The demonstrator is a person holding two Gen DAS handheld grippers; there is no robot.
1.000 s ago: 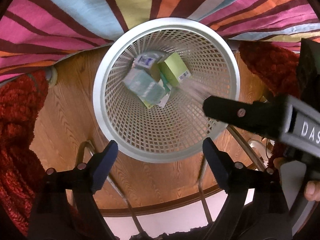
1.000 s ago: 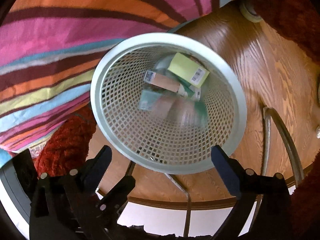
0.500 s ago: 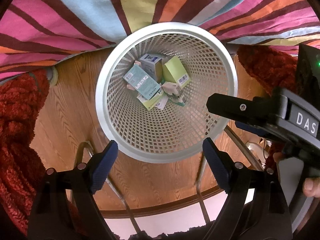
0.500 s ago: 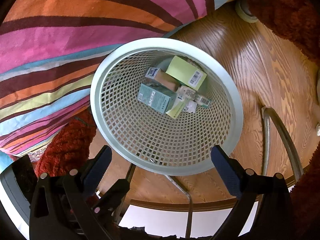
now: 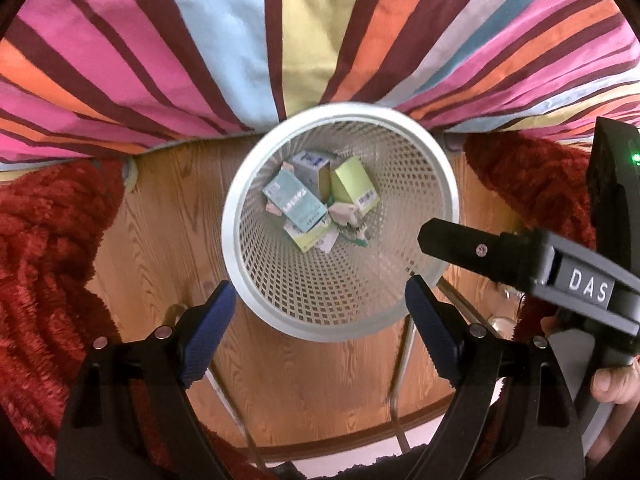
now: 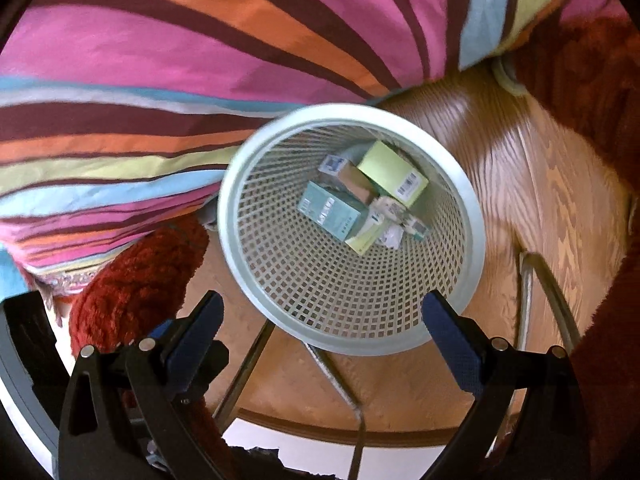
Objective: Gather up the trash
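A white mesh wastebasket (image 5: pixel 256 184) stands on the wooden floor below both grippers; it also shows in the right wrist view (image 6: pixel 472 216). Several small cartons lie at its bottom: a teal box (image 5: pixel 296 202) (image 6: pixel 334 210), a lime-green box (image 5: pixel 354 188) (image 6: pixel 394 172), a blue-and-white box (image 5: pixel 312 168) and crumpled paper (image 5: pixel 344 214). My left gripper (image 5: pixel 320 336) is open and empty above the basket's near rim. My right gripper (image 6: pixel 326 340) is open and empty too; one of its fingers (image 5: pixel 472 244) reaches in from the right in the left wrist view.
A striped multicoloured cloth (image 5: pixel 280 40) (image 6: pixel 200 60) hangs over the far side of the basket. Red shaggy fabric (image 5: pixel 40 260) (image 6: pixel 136 280) lies left and right. Metal tube legs (image 6: pixel 532 300) and a curved wooden edge (image 5: pixel 340 440) are near the basket.
A carton that was falling, blurred, a second ago has settled among the others in the basket. Both grippers have risen away from the basket, which now looks smaller.
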